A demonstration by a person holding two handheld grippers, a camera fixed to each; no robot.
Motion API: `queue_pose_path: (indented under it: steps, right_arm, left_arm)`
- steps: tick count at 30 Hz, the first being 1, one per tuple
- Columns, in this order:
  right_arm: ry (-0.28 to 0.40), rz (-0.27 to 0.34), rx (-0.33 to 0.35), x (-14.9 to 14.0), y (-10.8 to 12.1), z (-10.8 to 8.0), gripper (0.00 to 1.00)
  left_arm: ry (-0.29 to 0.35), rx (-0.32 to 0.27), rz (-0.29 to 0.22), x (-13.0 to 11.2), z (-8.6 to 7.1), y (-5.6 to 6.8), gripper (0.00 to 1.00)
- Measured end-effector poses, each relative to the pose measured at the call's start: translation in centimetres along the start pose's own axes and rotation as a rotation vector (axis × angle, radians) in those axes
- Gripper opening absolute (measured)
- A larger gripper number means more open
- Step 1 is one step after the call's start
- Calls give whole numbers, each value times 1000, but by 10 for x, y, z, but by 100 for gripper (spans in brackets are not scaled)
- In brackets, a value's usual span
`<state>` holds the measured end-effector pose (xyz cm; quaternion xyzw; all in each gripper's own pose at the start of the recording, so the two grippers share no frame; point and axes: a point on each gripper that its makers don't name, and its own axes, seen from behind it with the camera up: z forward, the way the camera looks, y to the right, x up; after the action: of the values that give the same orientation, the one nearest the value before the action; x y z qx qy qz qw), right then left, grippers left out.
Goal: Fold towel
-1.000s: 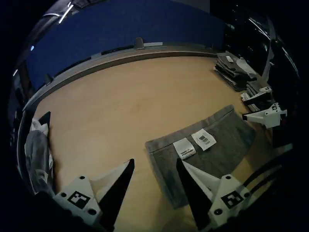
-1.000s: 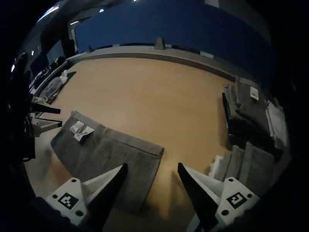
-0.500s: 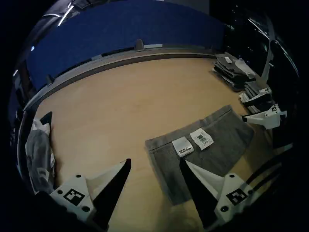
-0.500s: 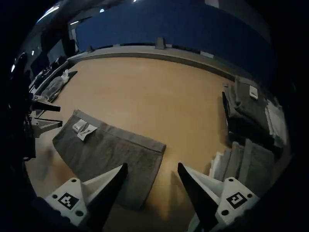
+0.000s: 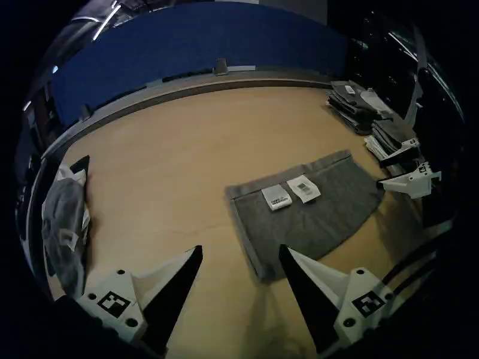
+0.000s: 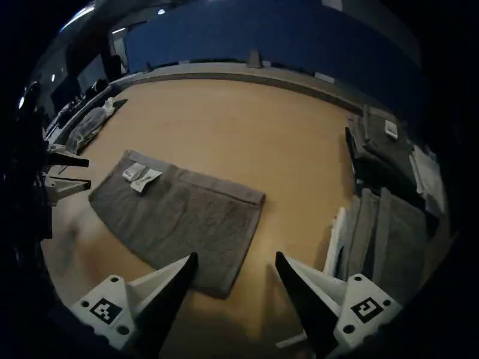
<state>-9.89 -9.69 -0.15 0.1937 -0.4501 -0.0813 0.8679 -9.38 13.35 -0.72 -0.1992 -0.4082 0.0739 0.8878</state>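
while the grey towel [image 6: 179,215] lies flat mid-table [image 6: 239,125], two white labels [image 5: 276,197] face up by its far hem. the left gripper [image 5: 239,248] hovers at its near corner, fingers spread, empty. the right gripper [image 6: 235,256] gapes empty too. in the right gripper view, folded towels [image 6: 389,155] sit at 3 o'clock.

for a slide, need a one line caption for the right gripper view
Open right gripper faces a grey towel spread flat on the wooden table, folded towels stacked to one side.
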Motion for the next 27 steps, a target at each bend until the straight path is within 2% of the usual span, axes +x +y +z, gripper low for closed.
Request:
queue_pose_path:
  steps: [8,13,17,21,27]
  right_arm:
    - [1,-10,12,-17,-7,-9,100]
    - [-5,-18,16,-24,-10,-10,96]
    - [-8,-14,19,-27,-10,-7,85]
    - [-9,-11,28,-28,-13,-6,70]
    - [-31,-3,59,-34,-17,-3,42]
  left_arm:
    - [-27,8,-38,-38,-22,5,95]
    - [-40,8,-57,-54,-28,8,95]
    - [-42,12,-62,-58,-28,7,95]
    - [-35,12,-60,-56,-30,7,95]
    - [-31,13,-57,-54,-32,7,95]
